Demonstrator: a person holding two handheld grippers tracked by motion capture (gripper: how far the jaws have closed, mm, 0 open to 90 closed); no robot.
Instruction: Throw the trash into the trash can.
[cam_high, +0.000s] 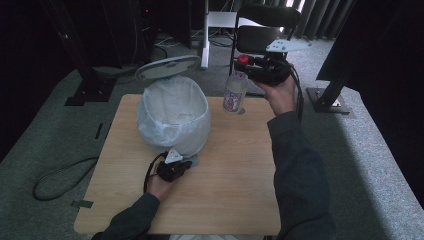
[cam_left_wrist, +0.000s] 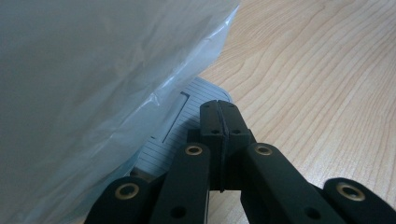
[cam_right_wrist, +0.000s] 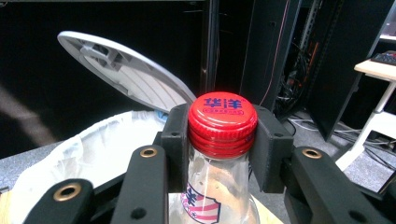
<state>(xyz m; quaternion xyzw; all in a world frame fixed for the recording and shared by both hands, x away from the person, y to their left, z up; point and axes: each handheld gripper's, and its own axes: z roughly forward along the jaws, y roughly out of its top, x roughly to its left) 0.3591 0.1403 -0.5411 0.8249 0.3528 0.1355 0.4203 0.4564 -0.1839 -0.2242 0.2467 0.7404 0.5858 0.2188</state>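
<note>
A clear bottle (cam_high: 234, 94) with a red cap (cam_right_wrist: 222, 122) and a red-and-blue label is upright at the table's far edge. My right gripper (cam_high: 245, 61) is shut on the cap, one jaw on each side (cam_right_wrist: 222, 140). I cannot tell whether the bottle's base touches the table. A bin lined with a white bag (cam_high: 173, 117) stands at the table's middle left, its grey lid (cam_high: 167, 67) raised (cam_right_wrist: 123, 74). My left gripper (cam_high: 186, 163) is shut with nothing in it (cam_left_wrist: 219, 119), its tips resting on the bin's grey ribbed pedal (cam_left_wrist: 180, 123).
The wooden table (cam_high: 235, 170) has bare room to the right of the bin and in front of it. Behind the table stand a black chair (cam_high: 265, 30) and dark frame posts (cam_high: 332, 75). A cable loops on the floor at left (cam_high: 60, 180).
</note>
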